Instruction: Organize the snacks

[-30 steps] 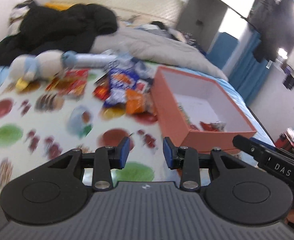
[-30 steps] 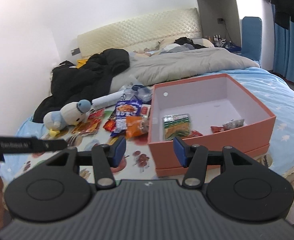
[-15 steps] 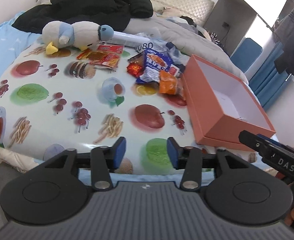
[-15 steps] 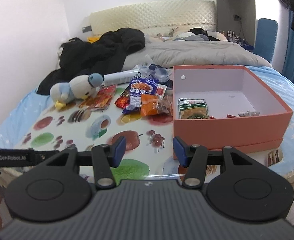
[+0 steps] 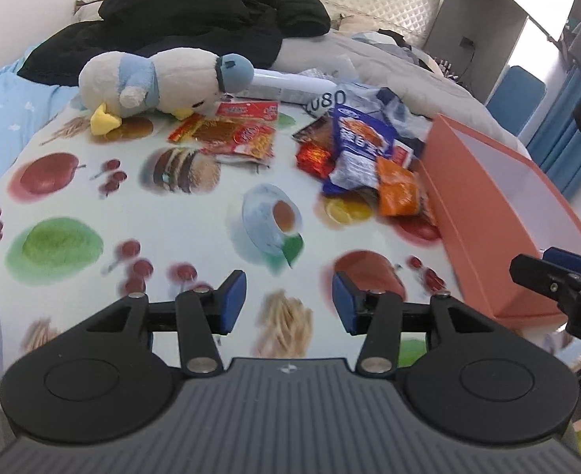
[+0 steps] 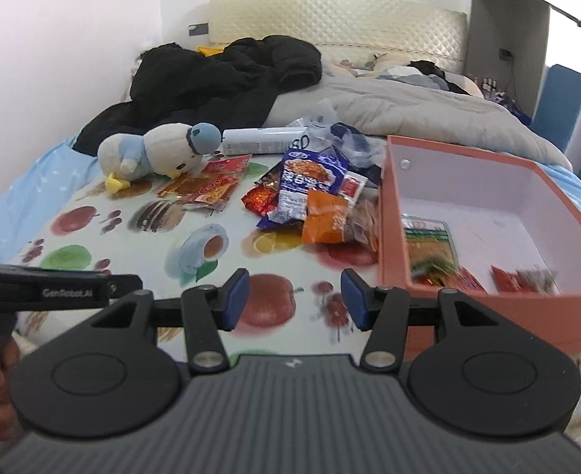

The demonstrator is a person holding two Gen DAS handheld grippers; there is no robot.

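Two grippers hover over a bed spread with a glossy plastic sheet printed with fruit, burgers and fries. The left gripper has its blue-padded fingers parted with nothing between them; the right gripper likewise stands apart and empty, its flat pads above the sheet near the box's front left corner.

The snacks lie in a loose heap at the middle of the sheet, just left of a salmon-coloured cardboard box: a crinkly blue-and-white packet on top, a shiny orange sachet against its lower edge, and a small red foil wrapper to its left. Flat red packets sit apart, beside a plush penguin of soft white and pale-blue pile. A white cylinder lies behind the heap.

The rectangular box is open-topped with a smooth pale lining; inside, a flat green-and-yellow packet rests near its left wall and small red sachets lie along its front. A rumpled black jacket and a grey quilt cover the far part of the bed, before a quilted cream headboard.
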